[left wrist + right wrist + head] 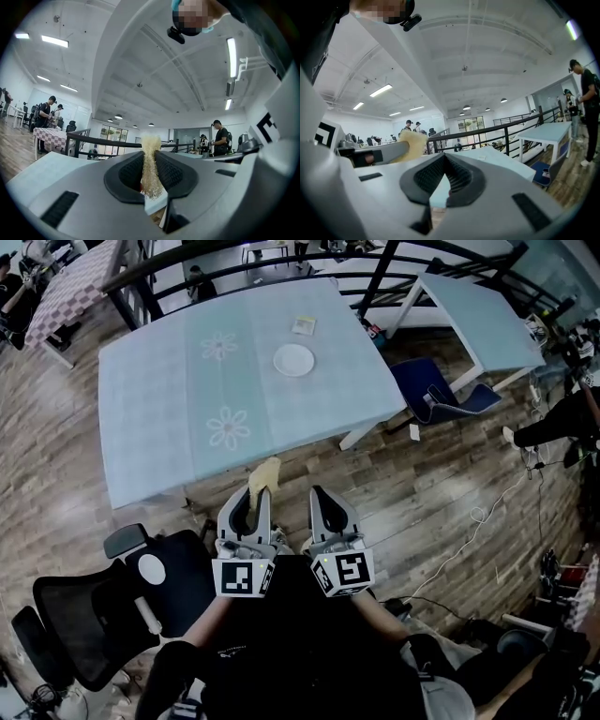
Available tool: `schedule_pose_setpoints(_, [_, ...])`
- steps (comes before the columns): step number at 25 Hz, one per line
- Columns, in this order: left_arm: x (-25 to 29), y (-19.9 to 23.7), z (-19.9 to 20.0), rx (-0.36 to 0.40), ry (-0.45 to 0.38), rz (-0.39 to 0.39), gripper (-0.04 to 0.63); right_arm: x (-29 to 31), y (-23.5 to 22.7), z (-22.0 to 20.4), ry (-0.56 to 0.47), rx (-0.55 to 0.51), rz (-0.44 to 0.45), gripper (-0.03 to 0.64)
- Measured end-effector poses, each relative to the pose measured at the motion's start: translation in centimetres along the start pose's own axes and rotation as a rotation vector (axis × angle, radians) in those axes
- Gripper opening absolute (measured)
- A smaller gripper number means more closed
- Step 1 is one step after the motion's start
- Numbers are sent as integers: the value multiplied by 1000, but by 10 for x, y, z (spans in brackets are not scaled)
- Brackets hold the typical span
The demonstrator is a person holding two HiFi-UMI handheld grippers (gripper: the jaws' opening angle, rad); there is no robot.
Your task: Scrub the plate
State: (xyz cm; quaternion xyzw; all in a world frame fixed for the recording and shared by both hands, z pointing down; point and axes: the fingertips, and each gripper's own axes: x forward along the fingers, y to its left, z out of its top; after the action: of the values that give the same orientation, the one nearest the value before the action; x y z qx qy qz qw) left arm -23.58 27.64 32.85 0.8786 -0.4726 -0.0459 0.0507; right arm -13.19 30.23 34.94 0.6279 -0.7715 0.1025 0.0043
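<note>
The widest thing we see in the head view is the wooden floor [422, 493], and on it, filling the upper left of the frame, one large tabletop [159, 399] under a pale blue cloth. Two flower prints [228, 427] mark that cloth, one above the other. We count two more tables: a second pale one [478, 315] at the upper right and a checkered one [70, 287] in the upper left corner. A dark railing [281, 263] runs along the top edge behind them.

We count two chairs. One black office chair [94, 615] sits at the lower left, just beside our left arm, and one blue chair [441, 395] stands between the two pale tables at the right. Thin cables [469, 540] trail over the boards at the lower right.

Our two tools sit side by side at the lower middle, over the floor and short of the tabletop's near edge. The left tool [253, 495] is clenched on one yellowish fibrous scrubber [265, 474], which sticks out past its tips; the left gripper view shows the fibres pinched between the two pads. The right tool [325, 498] has its jaws closed tip to tip with nothing between them.

The one white plate [293, 360] lies on the far right part of the cloth, well apart from both tools, with the nearer flower print between. One small packet [303, 325] lies just beyond the plate, near the far edge
</note>
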Motion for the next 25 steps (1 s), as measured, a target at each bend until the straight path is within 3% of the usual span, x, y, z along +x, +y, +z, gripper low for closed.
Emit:
schedule_pose_setpoints(12, [29, 9, 3, -3, 2, -15, 69, 27, -16, 8, 1, 3, -24, 9])
schedule_pose_setpoints(25, [77, 17, -9, -3, 20, 69, 69, 72, -56, 13, 12, 9, 33, 9])
